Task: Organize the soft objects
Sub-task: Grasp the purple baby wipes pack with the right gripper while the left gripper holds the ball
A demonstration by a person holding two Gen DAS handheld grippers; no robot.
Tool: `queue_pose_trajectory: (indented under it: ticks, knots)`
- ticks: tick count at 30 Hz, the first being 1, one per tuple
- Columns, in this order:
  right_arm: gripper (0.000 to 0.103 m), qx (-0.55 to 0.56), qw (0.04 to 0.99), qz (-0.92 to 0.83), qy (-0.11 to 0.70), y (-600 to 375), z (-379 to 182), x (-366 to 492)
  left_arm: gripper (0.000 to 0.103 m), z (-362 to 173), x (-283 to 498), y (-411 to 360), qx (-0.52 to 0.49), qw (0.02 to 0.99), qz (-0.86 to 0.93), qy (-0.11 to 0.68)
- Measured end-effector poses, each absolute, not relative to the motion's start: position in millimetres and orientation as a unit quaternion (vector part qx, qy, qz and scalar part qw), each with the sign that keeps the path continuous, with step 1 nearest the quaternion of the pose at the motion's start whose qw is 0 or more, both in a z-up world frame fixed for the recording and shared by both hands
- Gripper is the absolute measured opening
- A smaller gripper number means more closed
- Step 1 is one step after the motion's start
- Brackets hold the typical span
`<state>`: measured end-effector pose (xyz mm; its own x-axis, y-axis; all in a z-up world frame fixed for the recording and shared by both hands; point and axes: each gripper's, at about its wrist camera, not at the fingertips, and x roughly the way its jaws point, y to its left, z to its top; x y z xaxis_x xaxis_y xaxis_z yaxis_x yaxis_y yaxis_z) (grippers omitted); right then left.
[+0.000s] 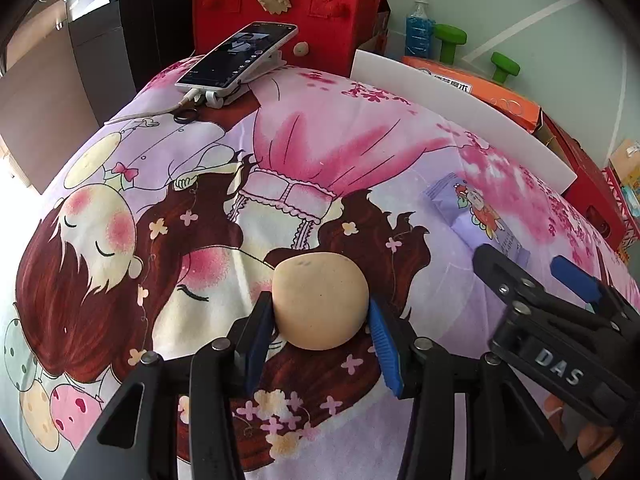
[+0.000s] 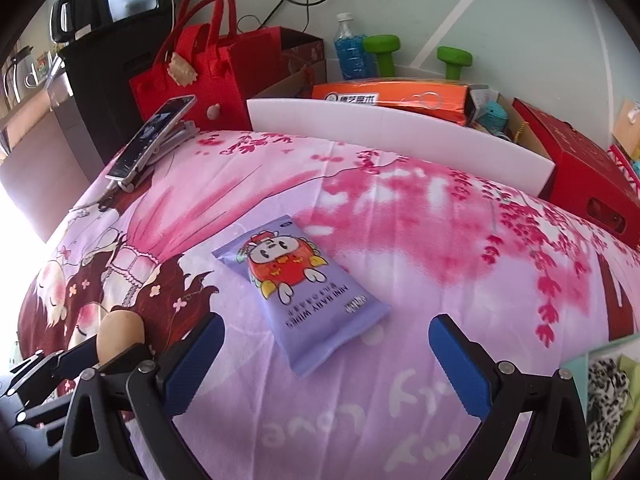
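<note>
Beige soft ball (image 1: 320,302) pinched between the blue pads (image 1: 383,346) of the left hand-held gripper (image 1: 318,334), resting on the cartoon-printed pink sheet (image 1: 352,128) covering the tabletop. Right hand-held gripper (image 2: 326,354) spread wide, nothing between its pads, hovering just short of the purple wipes pack (image 2: 300,292), pack's near end between the fingertips' line. Pack flat on the sheet, well apart from the ball. Farther back: phone on a stand (image 1: 240,58), red felt bag (image 1: 288,16), white foam board (image 2: 392,136).
</note>
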<state>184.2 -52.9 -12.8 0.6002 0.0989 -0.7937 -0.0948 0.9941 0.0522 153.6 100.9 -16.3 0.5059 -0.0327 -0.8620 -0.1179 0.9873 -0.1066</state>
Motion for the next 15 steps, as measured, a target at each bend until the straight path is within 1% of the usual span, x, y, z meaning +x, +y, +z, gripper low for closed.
queue_pose_trajectory:
  ticks: [5,7,8,10,14,15]
  knots:
    - [0.09,0.001,0.89,0.055,0.452,-47,-19,194,0.049,-17,155,101,-0.077,0.863,0.024,0.498]
    - [0.078,0.001,0.889,0.058,0.454,-47,-20,195,0.049,-18,155,101,-0.075,0.863,0.024,0.499]
    - [0.075,0.001,0.889,0.059,0.455,-46,-20,195,0.049,-18,155,101,-0.074,0.863,0.025,0.499]
    - [0.063,0.001,0.888,0.059,0.457,-45,-21,197,0.049,-18,155,100,-0.071,0.863,0.025,0.499]
    - [0.053,0.005,0.885,0.063,0.461,-45,-23,196,0.049,-19,156,99,-0.068,0.863,0.027,0.5]
    - [0.046,0.005,0.885,0.063,0.461,-46,-23,196,0.049,-19,156,98,-0.067,0.863,0.028,0.5]
